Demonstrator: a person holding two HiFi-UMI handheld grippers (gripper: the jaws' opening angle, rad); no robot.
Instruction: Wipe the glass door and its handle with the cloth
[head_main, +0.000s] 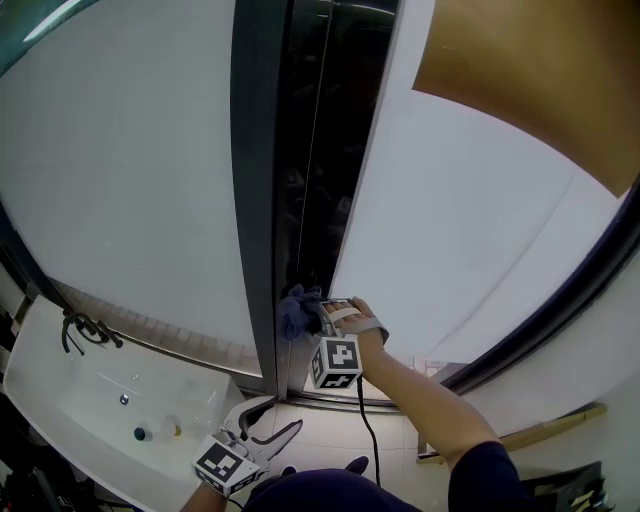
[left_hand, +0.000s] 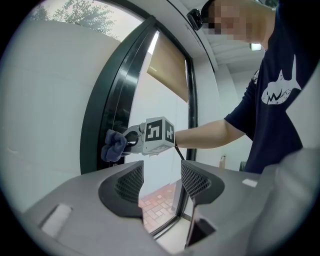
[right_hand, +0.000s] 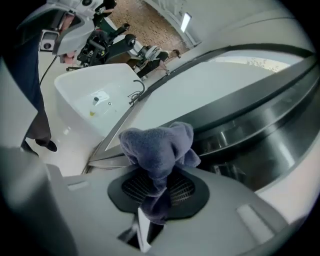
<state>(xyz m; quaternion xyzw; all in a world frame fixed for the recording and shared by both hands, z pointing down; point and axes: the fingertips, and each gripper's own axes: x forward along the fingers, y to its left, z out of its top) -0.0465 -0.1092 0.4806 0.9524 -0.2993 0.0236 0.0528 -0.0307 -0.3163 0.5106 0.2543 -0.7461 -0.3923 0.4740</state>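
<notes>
right gripper view shows right tool (right_hand: 156, 192) clamped on the cloth (right_hand: 157, 142); left tool (left_hand: 161, 181) gapes, holding nothing.

The grey right gripper (right_hand: 156, 192) clamped a bunched blue-grey terry cloth (right_hand: 159, 147) between its jaws. Its tuft stood beside a dark glossy door frame (right_hand: 252, 135), a white basin (right_hand: 85, 90) beyond.

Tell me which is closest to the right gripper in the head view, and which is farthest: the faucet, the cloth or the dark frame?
1. The cloth: pinched in the jaws of the right gripper.
2. The dark frame: just left of the cloth, right beside it.
3. The faucet: far off to the left, on the sink.
</notes>
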